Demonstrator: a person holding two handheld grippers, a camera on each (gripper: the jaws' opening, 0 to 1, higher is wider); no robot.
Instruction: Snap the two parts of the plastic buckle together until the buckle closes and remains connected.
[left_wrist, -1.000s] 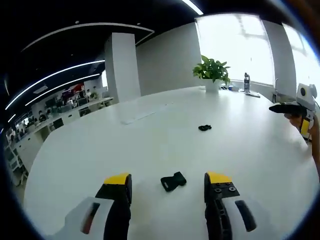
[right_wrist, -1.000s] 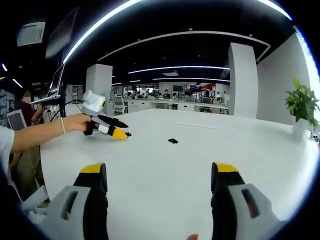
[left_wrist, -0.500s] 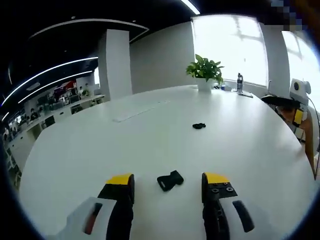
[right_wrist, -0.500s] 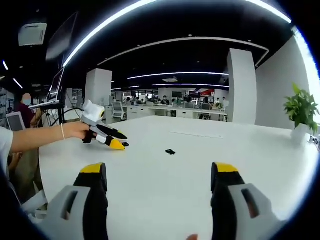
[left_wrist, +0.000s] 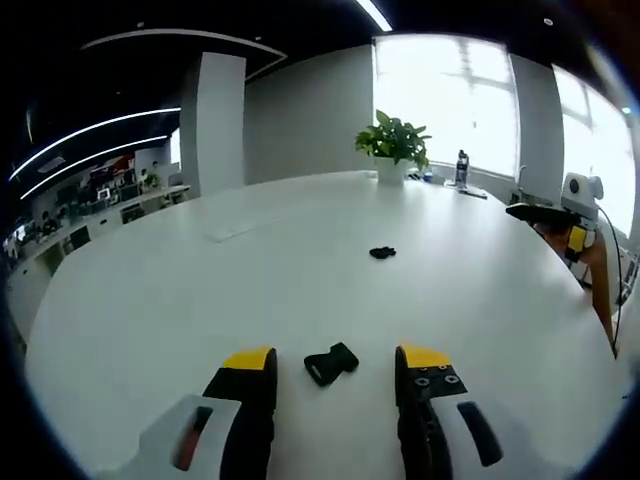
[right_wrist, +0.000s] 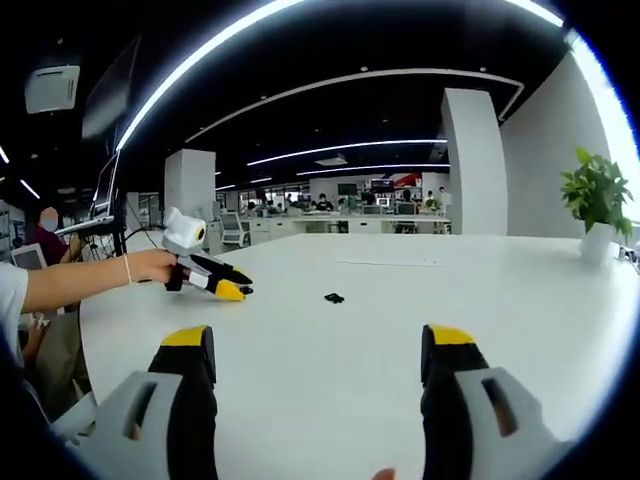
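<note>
A black buckle part (left_wrist: 332, 363) lies on the white table (left_wrist: 200, 290), right between the yellow tips of my left gripper (left_wrist: 337, 357), which is open and not touching it. The other small black buckle part (left_wrist: 382, 252) lies farther out toward the table's middle. It also appears in the right gripper view as a small buckle part (right_wrist: 334, 297), well ahead of my right gripper (right_wrist: 318, 337), which is open and empty above the table. A hand (right_wrist: 150, 268) holds the left gripper (right_wrist: 237, 283) low at the table's left side.
A potted plant (left_wrist: 392, 145) and a bottle (left_wrist: 461, 166) stand at the table's far edge by the windows. The right gripper (left_wrist: 530, 211) and a person's arm (left_wrist: 597, 280) are at the right edge. Office desks and a white pillar (right_wrist: 470, 165) stand beyond.
Both views have shifted a little. The near buckle part now sits slightly lower and deeper between the left jaws. Both grippers stay open, and neither buckle part has moved on the table.
</note>
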